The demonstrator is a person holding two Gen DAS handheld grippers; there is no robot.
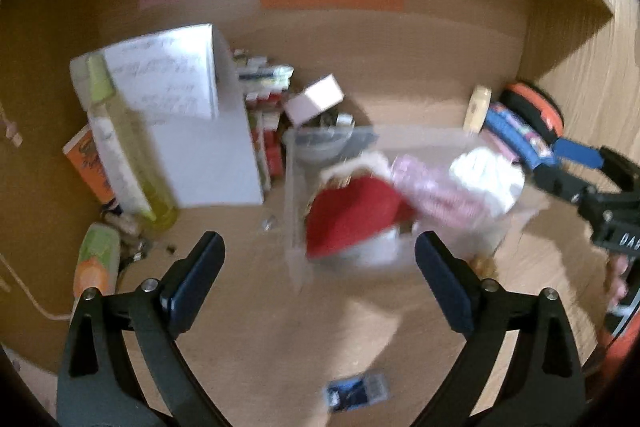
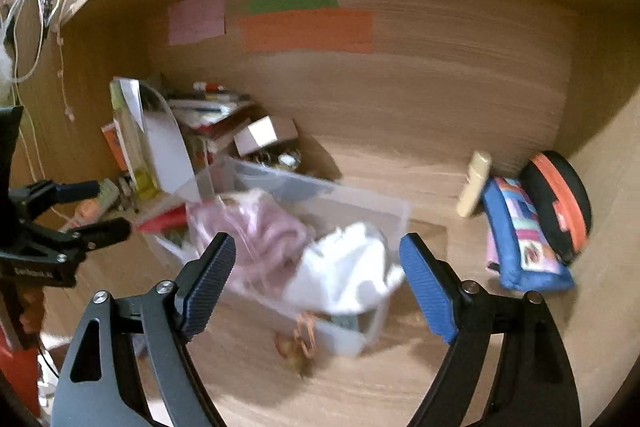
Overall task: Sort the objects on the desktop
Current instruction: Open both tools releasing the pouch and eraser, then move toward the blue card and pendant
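A clear plastic bin (image 1: 294, 187) (image 2: 394, 217) stands on the wooden desk and holds a red and white hat (image 1: 352, 223), a pink bag (image 1: 432, 191) (image 2: 256, 235) and a white cloth (image 1: 488, 175) (image 2: 348, 275). My left gripper (image 1: 318, 275) is open and empty just in front of the bin. My right gripper (image 2: 316, 283) is open and empty, close over the bin's near side. It shows at the right of the left wrist view (image 1: 576, 163). The left gripper shows at the left of the right wrist view (image 2: 104, 207).
At the left stand a yellow bottle (image 1: 124, 155), a white booklet (image 1: 192, 115), an orange box (image 1: 86, 163) and stacked small boxes (image 1: 264, 95). At the right lie a cream tube (image 2: 474, 183), a blue pencil case (image 2: 524, 239) and a black-orange round case (image 2: 560, 203). A blue card (image 1: 356, 393) and brown hair ties (image 2: 300, 343) lie in front.
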